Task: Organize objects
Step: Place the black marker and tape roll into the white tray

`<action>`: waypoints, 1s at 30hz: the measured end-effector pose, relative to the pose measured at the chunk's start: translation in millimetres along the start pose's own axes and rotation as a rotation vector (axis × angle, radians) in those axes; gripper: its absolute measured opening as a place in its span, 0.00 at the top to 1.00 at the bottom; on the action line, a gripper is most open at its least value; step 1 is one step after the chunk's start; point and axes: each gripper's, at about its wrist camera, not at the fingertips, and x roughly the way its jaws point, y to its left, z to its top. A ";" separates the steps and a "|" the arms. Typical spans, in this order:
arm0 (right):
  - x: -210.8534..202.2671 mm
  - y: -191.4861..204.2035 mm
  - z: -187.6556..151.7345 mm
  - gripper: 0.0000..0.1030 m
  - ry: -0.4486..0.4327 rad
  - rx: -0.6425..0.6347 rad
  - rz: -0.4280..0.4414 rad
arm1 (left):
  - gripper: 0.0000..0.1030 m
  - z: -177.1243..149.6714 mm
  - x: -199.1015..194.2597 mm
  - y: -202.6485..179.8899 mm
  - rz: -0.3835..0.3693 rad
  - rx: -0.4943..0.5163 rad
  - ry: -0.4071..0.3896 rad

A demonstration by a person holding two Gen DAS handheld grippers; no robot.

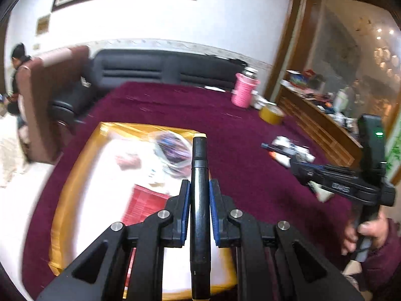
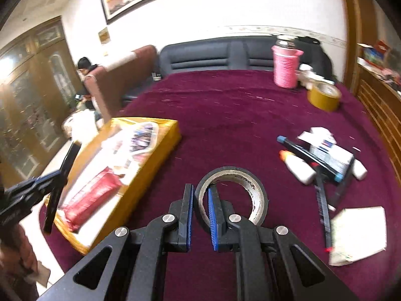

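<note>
Black marker sits clamped mid-barrel in my left jaws; it's stiff and light. My right jaws pinch the tape roll wall, one pad inside its hole.

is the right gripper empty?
No, the right gripper is shut on the wall of the black tape roll, one finger outside the ring and one inside.

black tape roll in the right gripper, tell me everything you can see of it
The black tape roll is a ring of glossy black tape on a whitish printed cardboard core, partly used. The right gripper is shut on its near-left wall, one blue pad inside the hole, one outside. It looks lifted above the maroon tablecloth, tilted toward the camera.
</note>
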 end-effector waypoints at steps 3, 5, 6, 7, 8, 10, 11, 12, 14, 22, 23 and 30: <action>8.4 25.7 11.6 0.88 0.003 -0.029 0.056 | 0.86 10.3 3.4 24.3 0.070 0.001 0.008; 15.5 44.1 19.1 0.88 0.011 -0.049 0.098 | 0.86 16.7 11.5 44.2 0.093 -0.016 0.034; 20.1 54.5 22.7 0.88 0.017 -0.060 0.117 | 0.86 16.8 14.0 49.2 0.098 -0.019 0.041; 23.5 63.7 24.6 0.87 0.021 -0.071 0.129 | 0.86 18.8 19.2 56.4 0.113 -0.018 0.053; 29.5 75.4 28.1 0.87 0.027 -0.087 0.142 | 0.86 20.1 23.5 60.7 0.124 -0.015 0.061; 38.1 91.5 30.5 0.87 0.039 -0.111 0.161 | 0.86 23.5 36.0 71.3 0.141 -0.009 0.088; 45.7 101.0 32.4 0.87 0.053 -0.123 0.170 | 0.86 25.4 43.9 77.1 0.145 -0.012 0.104; 53.3 108.7 33.5 0.87 0.067 -0.131 0.178 | 0.86 26.3 48.8 80.7 0.146 -0.015 0.114; 71.3 123.2 35.1 0.87 0.102 -0.143 0.191 | 0.86 29.3 62.9 89.0 0.144 -0.026 0.143; 127.8 155.2 34.9 0.87 0.191 -0.158 0.209 | 0.86 38.0 111.7 109.6 0.161 -0.026 0.244; 133.0 158.6 34.7 0.87 0.198 -0.165 0.206 | 0.86 39.1 116.3 111.7 0.162 -0.029 0.254; 154.4 171.3 38.1 0.87 0.227 -0.179 0.208 | 0.86 46.2 150.4 127.9 0.187 -0.055 0.311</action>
